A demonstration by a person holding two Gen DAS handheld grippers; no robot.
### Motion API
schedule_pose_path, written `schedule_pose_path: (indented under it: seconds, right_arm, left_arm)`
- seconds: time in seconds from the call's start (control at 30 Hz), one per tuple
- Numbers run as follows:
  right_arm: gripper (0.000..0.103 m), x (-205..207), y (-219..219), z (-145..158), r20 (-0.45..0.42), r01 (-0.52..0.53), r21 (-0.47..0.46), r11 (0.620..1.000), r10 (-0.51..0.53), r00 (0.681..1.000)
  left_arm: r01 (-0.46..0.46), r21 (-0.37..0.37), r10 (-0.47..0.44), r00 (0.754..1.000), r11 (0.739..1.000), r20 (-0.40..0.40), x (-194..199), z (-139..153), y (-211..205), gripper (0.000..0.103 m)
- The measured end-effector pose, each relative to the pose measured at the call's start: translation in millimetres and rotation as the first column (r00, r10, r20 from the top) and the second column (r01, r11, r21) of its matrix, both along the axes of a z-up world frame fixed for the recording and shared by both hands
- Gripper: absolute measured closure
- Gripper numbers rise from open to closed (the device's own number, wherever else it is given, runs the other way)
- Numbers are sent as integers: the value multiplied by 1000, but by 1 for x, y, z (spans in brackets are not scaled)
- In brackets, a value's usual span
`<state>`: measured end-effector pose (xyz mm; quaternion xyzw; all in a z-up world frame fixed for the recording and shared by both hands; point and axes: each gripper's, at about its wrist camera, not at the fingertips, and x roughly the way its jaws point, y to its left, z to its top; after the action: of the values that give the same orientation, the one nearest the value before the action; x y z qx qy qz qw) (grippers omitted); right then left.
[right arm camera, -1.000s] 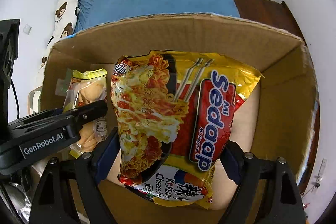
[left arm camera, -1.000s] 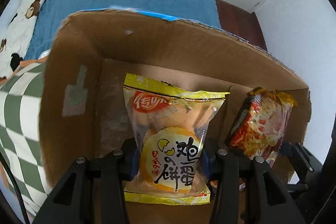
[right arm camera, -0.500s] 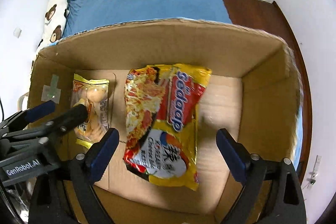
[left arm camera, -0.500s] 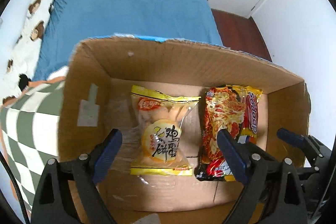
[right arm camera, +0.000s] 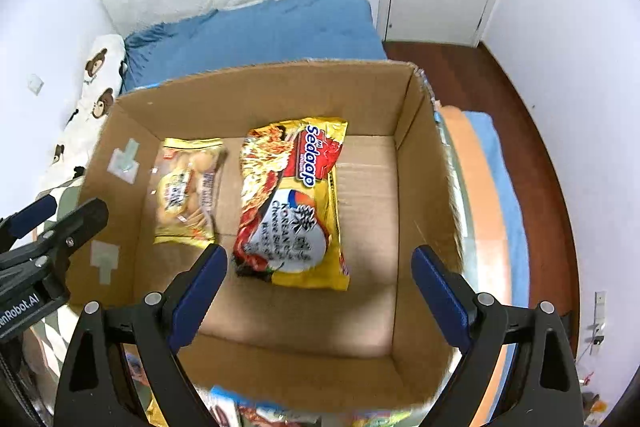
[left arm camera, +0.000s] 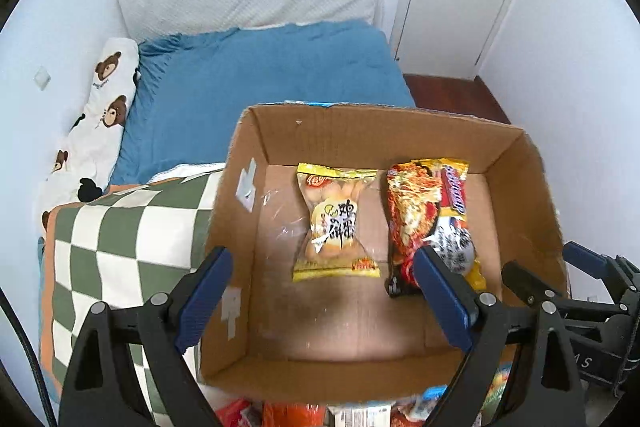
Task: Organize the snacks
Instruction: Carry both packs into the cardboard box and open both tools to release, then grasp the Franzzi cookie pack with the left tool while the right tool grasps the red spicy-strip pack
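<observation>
With both packets lying flat side by side in the cardboard box (left arm camera: 516,163), egg biscuits (left arm camera: 334,223) left of noodles (right arm camera: 292,203), our left gripper (left arm camera: 324,291) and right gripper (right arm camera: 320,287) hang empty and wide open above, where reaching for the loose snacks (left arm camera: 360,413) by the near wall risks nudging the box.

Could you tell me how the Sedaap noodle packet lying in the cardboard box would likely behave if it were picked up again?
The noodle packet looks puffy and crinkled, so probably light. Its glossy film may be slippery. It lies flat, so rolling seems unlikely.
</observation>
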<state>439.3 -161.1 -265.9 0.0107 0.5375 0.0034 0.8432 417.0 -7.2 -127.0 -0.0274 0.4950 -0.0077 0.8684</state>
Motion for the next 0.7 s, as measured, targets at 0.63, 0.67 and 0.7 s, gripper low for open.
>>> schedule_pose_path:
  seconds: [0.63,0.67,0.7]
  right_arm:
    - [7,-129,6,89,175,-6,49,999,-3,985]
    - [7,-136,5,90,168,-5,62,998,-6,986]
    - [7,-140,4,89,161,-5,74,997,-7,987]
  left_arm:
    - [-16,15,13,989,1000,147,-100,59,-3,11]
    - [-15,7,14,989,1000,144,-105,60,-2,11]
    - [-19,-1,19,990,1000,137,-112,60,0,11]
